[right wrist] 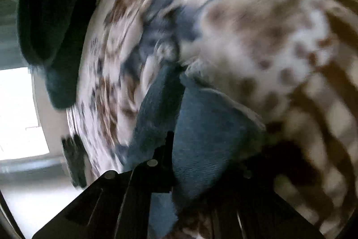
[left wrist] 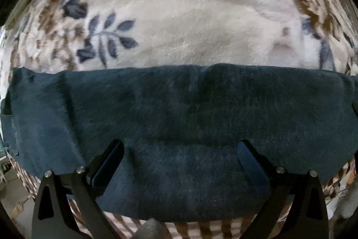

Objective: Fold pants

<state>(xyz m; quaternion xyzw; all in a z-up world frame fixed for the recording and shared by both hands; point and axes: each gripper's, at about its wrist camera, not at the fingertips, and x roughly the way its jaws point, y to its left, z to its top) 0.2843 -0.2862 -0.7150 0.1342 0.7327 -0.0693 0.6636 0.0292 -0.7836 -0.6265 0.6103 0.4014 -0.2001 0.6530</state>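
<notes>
A: Left wrist view: left tongs (left wrist: 180, 149) spread wide, fingers far apart, nothing between them. Both fingers (left wrist: 107, 162) hang over the pants, can't tell if they touch the cloth.

B: Where are the pants?

A: Dark blue pants (left wrist: 179, 109) lie as a broad flat band across the floral blanket (left wrist: 190, 21), running left to right through the whole view. Far edge straight, near edge curved, a shallow crease between the fingers. Blanket is cream plush with blue leaves and brown patches; a brown and white striped part (left wrist: 201, 227) shows under the near edge.

B: Right side?

A: Right wrist view is blurred and tilted. Right tongs (right wrist: 176, 162) are clamped on a bunch of the same blue fabric; cloth (right wrist: 201, 127) fills the gap and bulges up past the tips. Left finger (right wrist: 165, 149) shows dark against it, right finger is mostly buried in shadow.

B: Anything else in that view?

A: Another dark stretch of fabric (right wrist: 51, 37) at upper left, over the blanket edge. Can't say if it's part of the pants. Bright window-like patch (right wrist: 20, 113) at left. Same floral blanket (right wrist: 257, 26) behind the tongs.

B: Any containers?

A: Can't make out one in either view. Pants sit straight on the blanket.
</notes>
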